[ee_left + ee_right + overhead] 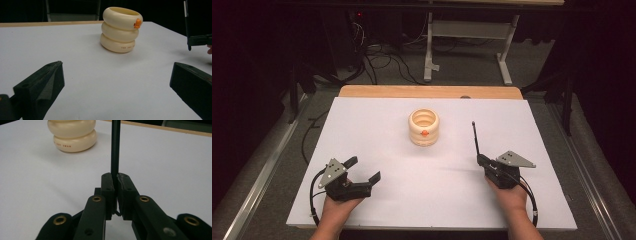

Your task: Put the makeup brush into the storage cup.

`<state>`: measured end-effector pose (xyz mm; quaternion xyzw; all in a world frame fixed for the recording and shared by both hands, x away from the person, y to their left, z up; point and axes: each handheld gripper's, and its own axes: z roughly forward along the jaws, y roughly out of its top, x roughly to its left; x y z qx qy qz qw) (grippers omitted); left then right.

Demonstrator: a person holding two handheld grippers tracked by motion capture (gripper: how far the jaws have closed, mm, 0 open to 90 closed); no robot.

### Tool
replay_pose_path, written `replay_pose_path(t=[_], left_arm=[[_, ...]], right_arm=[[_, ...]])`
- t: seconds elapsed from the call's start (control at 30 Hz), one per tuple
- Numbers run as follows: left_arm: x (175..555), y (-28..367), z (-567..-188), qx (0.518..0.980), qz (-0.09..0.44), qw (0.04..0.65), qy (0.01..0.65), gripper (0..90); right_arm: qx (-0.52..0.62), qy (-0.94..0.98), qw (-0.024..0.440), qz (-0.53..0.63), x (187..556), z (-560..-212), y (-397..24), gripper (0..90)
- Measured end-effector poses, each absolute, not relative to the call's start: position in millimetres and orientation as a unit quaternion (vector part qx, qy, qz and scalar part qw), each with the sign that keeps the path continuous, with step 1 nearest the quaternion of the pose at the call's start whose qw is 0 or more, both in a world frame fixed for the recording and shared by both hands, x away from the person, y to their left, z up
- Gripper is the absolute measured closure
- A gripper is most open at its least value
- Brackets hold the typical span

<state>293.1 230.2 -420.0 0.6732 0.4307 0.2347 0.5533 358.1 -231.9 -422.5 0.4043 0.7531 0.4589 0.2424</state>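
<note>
Right hand-held gripper (115, 182) pinches thin black rod (115, 147) — top cut off; left hand-held gripper (116, 82) spread.

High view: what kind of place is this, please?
Probably a lab or recording room set up for handling trials: a white board on a wooden table, loose cables on the grey floor behind, and a metal stand against dark surroundings.

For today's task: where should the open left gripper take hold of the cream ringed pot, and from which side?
Grip the cream ringed pot across its rounded sides, coming level from the near left with the left gripper. It stands upright, open-topped, and its grooves between bulges should seat the pads.
</note>
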Motion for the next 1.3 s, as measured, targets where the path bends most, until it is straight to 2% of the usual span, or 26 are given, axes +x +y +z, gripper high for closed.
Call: replay_pose_path(t=[0.6, 1.3], left_arm=[[315.2, 200.2, -410.0, 0.688, 0.234, 0.543, 0.421, 0.6], [333.6, 166.6, -406.1, 0.681, 0.220, 0.582, 0.385, 1.3]], right_arm=[[0.397, 0.750, 0.248, 0.468, 356.7, -417.9, -234.4, 86.4], [0.396, 0.750, 0.253, 0.466, 356.9, -417.6, -234.4, 86.4]])
